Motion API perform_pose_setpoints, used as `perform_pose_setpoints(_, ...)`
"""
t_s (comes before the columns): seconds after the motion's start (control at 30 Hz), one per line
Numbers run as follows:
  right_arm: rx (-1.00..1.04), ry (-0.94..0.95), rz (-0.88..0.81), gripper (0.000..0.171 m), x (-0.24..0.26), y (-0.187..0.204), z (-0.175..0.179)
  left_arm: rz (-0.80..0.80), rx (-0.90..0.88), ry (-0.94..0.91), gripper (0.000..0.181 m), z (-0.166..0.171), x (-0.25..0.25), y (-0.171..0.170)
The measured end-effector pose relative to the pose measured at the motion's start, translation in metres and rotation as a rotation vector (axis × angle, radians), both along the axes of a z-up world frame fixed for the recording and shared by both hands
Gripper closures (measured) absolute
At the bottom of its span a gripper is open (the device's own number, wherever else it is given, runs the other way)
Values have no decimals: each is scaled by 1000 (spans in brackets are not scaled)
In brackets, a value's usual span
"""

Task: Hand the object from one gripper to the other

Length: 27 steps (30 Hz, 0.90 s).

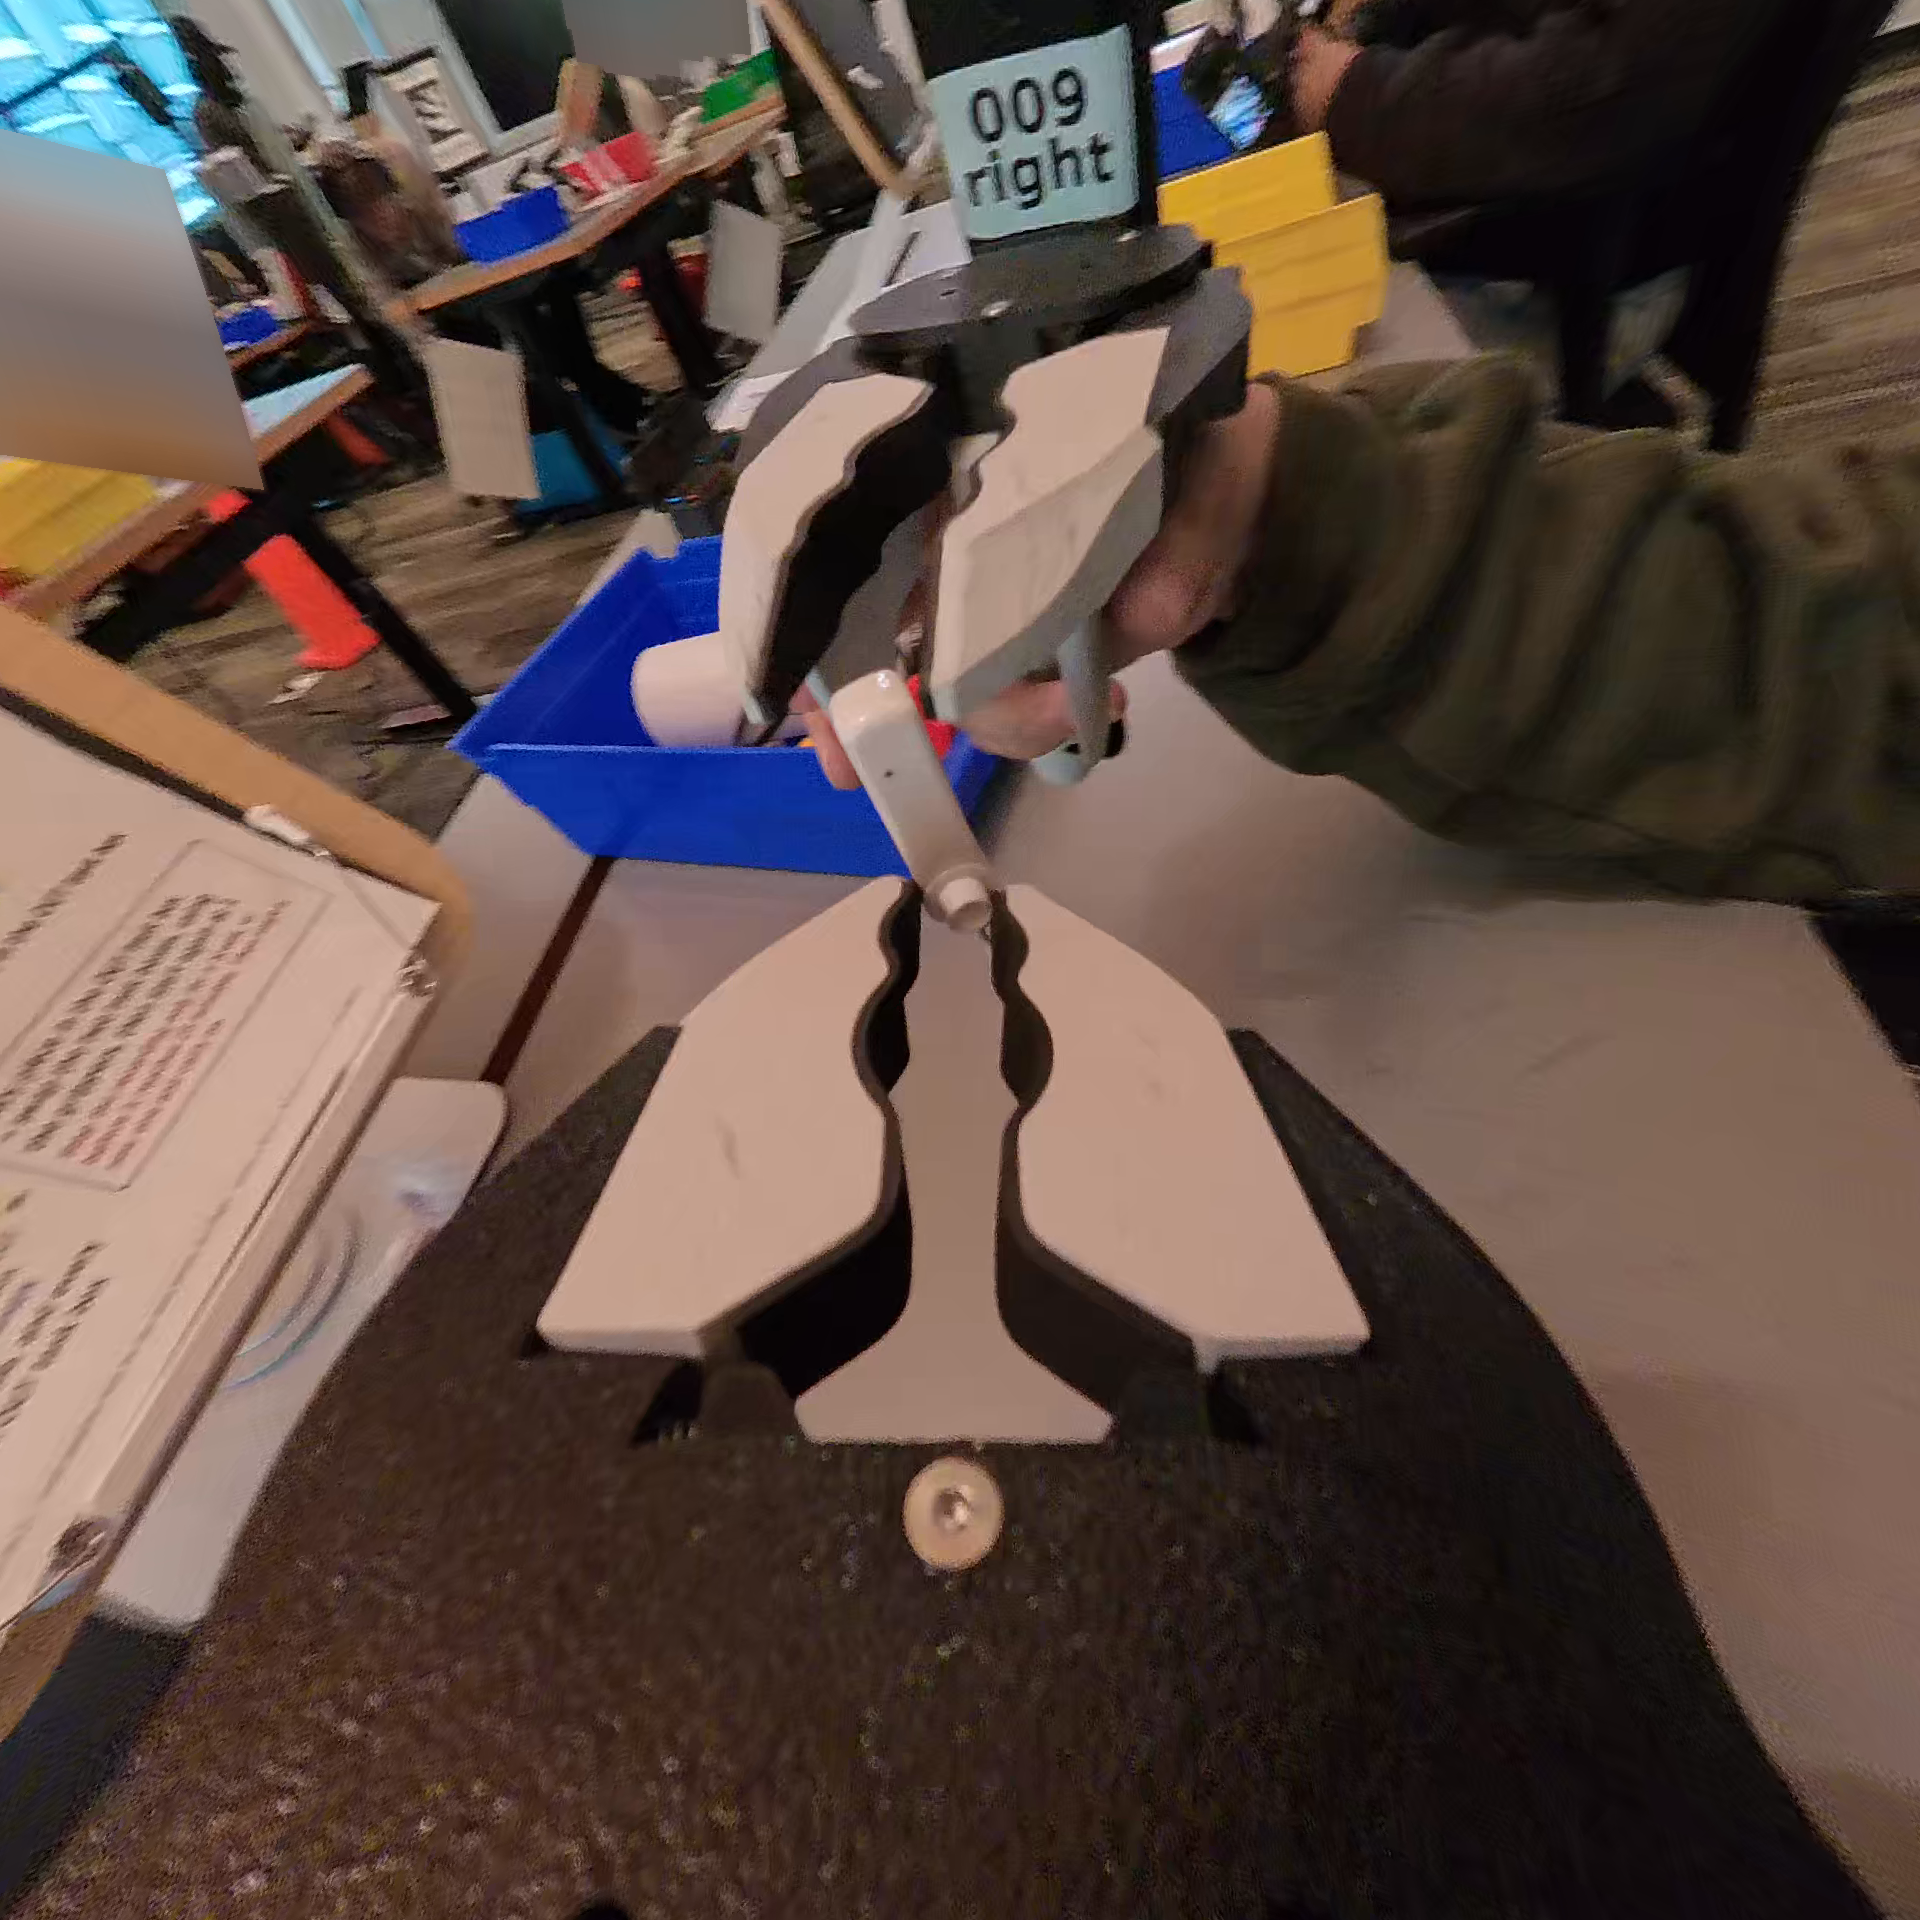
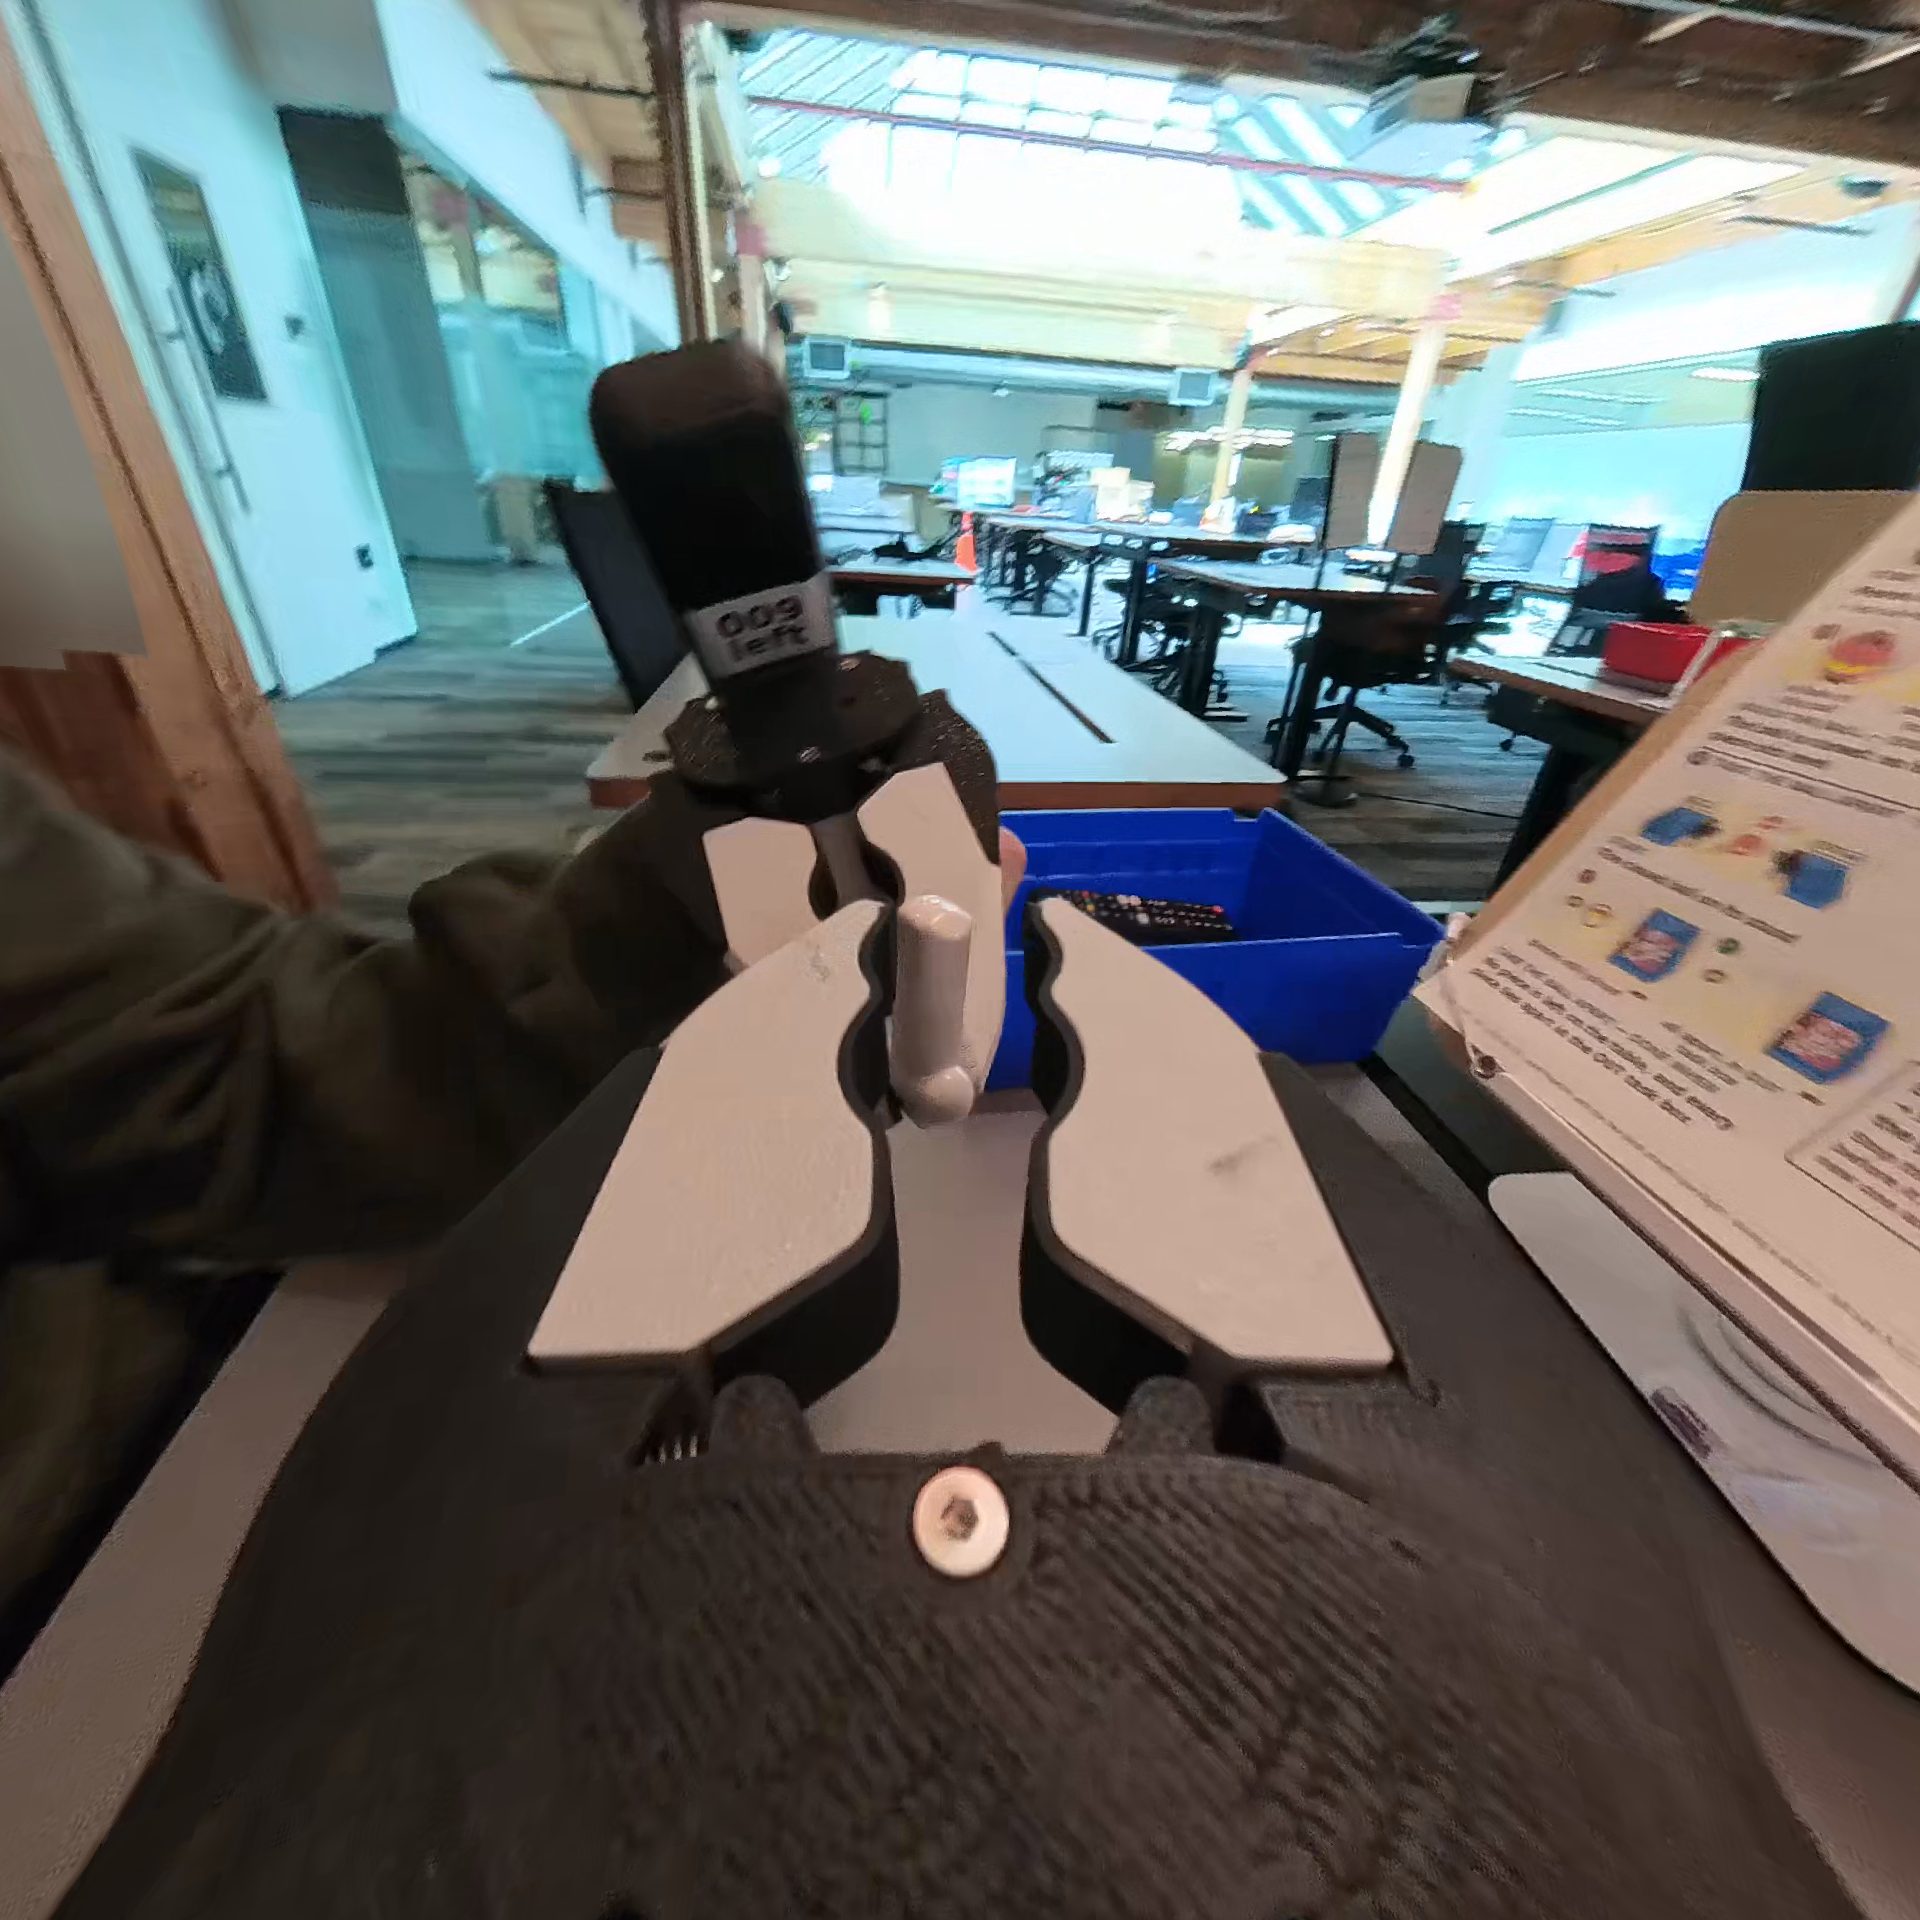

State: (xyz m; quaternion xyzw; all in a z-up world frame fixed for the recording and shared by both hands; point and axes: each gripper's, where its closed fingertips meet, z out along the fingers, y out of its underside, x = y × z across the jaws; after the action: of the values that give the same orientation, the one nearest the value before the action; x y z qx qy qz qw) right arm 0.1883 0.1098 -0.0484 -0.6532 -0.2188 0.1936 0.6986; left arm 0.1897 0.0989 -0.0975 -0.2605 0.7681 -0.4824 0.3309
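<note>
The object is a small white tube [image 1: 902, 784] with a rounded top and a short nozzle at its lower end. My left gripper [image 1: 954, 902] is shut on the nozzle end and holds the tube upright and tilted over the grey table [image 1: 1403, 1091]. My right gripper [image 1: 847, 707] faces it, jaws open on either side of the tube's upper end. In the right wrist view the tube [image 2: 930, 997] stands between my right gripper's [image 2: 956, 920] spread fingers, close against its left finger [image 2: 769, 1122]. The left gripper [image 2: 862, 904] shows just behind.
A blue bin [image 1: 665, 805] stands behind the grippers with a white roll [image 1: 681, 691] in it; in the right wrist view the blue bin [image 2: 1309, 977] holds a black remote [image 2: 1143, 914]. An instruction board [image 1: 156, 1039] stands at the side. Yellow bins [image 1: 1288, 249] are farther back. Tip to tip, the grippers are about 4 cm apart.
</note>
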Motion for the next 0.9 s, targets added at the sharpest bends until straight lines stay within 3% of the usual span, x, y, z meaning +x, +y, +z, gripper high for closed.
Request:
perform_pose_setpoints(0.03,-6,-32,26,153,-6,-1,-3,-19,-9,9,169,0,-2,-2)
perform_pose_setpoints(0.2,-37,-115,-10,157,-10,6,-10,34,7,37,163,-5,0,7)
perform_pose_setpoints(0.37,-61,-42,-383,158,41,30,-10,401,0,7,149,3,22,51)
perform_pose_setpoints(0.47,-44,96,-498,158,61,34,-8,507,-11,7,138,8,29,52)
perform_pose_setpoints(0.6,-29,221,-485,158,58,36,-4,632,47,-76,145,12,42,49)
perform_pose_setpoints(0.9,2,358,-430,158,49,34,7,661,31,-207,160,25,49,39)
